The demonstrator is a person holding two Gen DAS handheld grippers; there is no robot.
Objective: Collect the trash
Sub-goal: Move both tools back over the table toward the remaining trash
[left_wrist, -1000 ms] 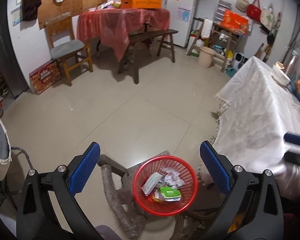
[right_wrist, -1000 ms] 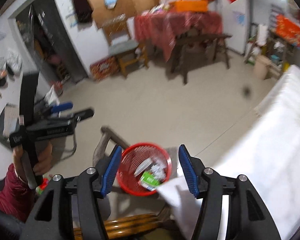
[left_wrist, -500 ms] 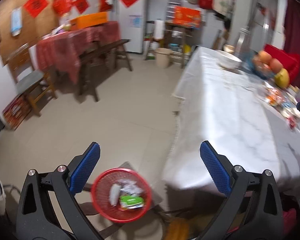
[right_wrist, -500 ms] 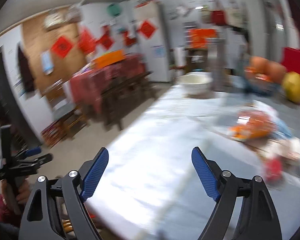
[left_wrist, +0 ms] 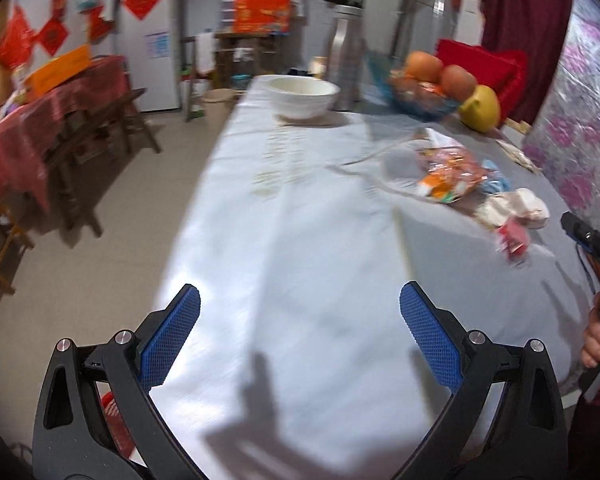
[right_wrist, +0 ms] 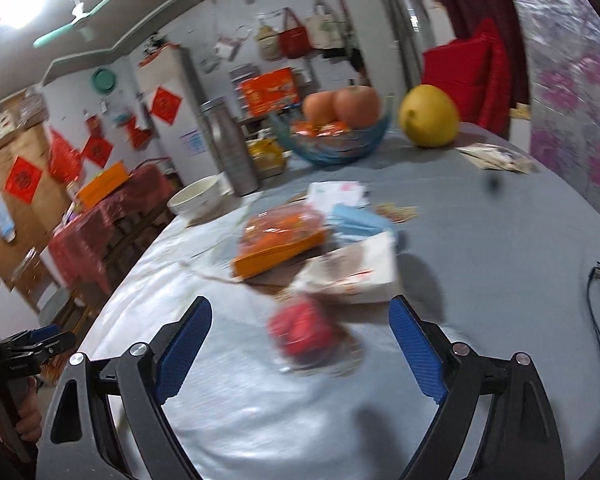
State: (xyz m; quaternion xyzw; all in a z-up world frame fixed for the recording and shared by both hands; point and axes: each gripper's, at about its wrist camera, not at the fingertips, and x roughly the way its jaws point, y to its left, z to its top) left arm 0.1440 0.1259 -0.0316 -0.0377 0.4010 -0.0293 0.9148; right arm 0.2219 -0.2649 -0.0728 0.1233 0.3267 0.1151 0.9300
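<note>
Trash is piled in a loose bunch toward the right side of the table (left_wrist: 284,264), which is the biggest thing here, long and covered in a pale cloth. Beyond it on the left there's a second table with a red cloth (left_wrist: 40,120) and a dark wooden bench (left_wrist: 100,128) beside it.

At the far end of the pale table sit a white bowl (left_wrist: 303,94), a tall steel flask (left_wrist: 346,68) just behind it, a blue glass fruit bowl (right_wrist: 340,140) with two orange-ish fruits in it, and a yellow pomelo (right_wrist: 429,115) right next to that.

The trash itself, big to small: an orange snack packet (right_wrist: 282,242) in clear wrap, a crumpled white paper pack (right_wrist: 354,274) touching its right side, a blue wrapper (right_wrist: 358,220) tucked behind those two, and a small red wrapper (right_wrist: 302,334) nearest the camera, pretty blurry.

Right gripper (right_wrist: 300,354) hangs over the table with jaws spread wide and empty; the red wrapper shows between the blue pads but isn't touched. Left gripper (left_wrist: 300,338) is also gaping, nothing in it, just bare cloth in front of it. A sliver of red basket (left_wrist: 114,420) peeks out behind its left finger, below the table edge.
</note>
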